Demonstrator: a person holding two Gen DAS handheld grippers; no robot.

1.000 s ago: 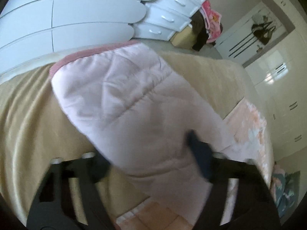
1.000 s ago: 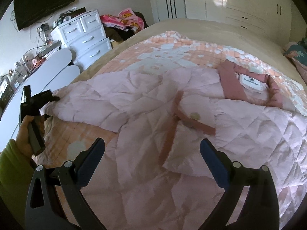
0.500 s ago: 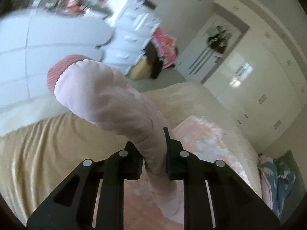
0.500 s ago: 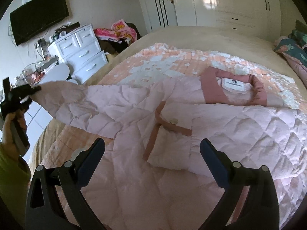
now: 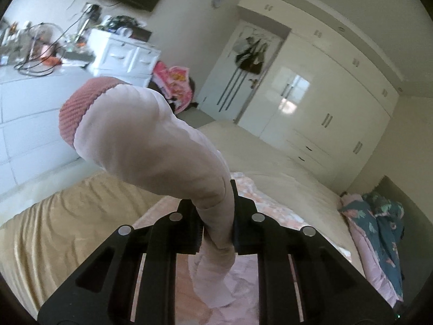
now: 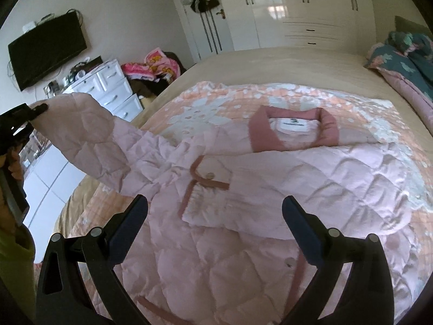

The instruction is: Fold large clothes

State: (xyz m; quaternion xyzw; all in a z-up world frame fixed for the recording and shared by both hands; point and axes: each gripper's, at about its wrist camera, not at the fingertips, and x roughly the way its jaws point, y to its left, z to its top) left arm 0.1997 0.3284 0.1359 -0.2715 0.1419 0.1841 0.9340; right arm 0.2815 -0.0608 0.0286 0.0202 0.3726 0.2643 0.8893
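The pink quilted jacket (image 6: 270, 189) is lying front-up on the patterned quilt (image 6: 216, 100) that covers the bed (image 6: 284, 59), collar (image 6: 295, 127) toward the far side and hem toward the near edge, so the body's long axis is running near-to-far. The left gripper (image 5: 215, 211) is clamping the left sleeve (image 6: 92, 140) a little short of its ribbed cuff (image 5: 78, 108); in the left wrist view the two fingers are pressed against the fabric from both sides, with the cuff end standing up past them and the rest of the sleeve trailing down below. In the right wrist view this sleeve is being held raised off the bed, stretching out leftward and upward from the shoulder toward the scene's left edge, roughly across the body's axis. The right gripper (image 6: 215, 214) is hovering above the lower chest of the jacket with its jaws spread wide and nothing between them; it is not touching the fabric as far as can be judged. A patch pocket (image 6: 211, 178) with darker trim is lying just beyond it. Judgement: the coming move is likely a sleeve fold, carrying the cuff rightward across the chest; the left gripper is the only one engaged, and the jacket body is lying to its right.
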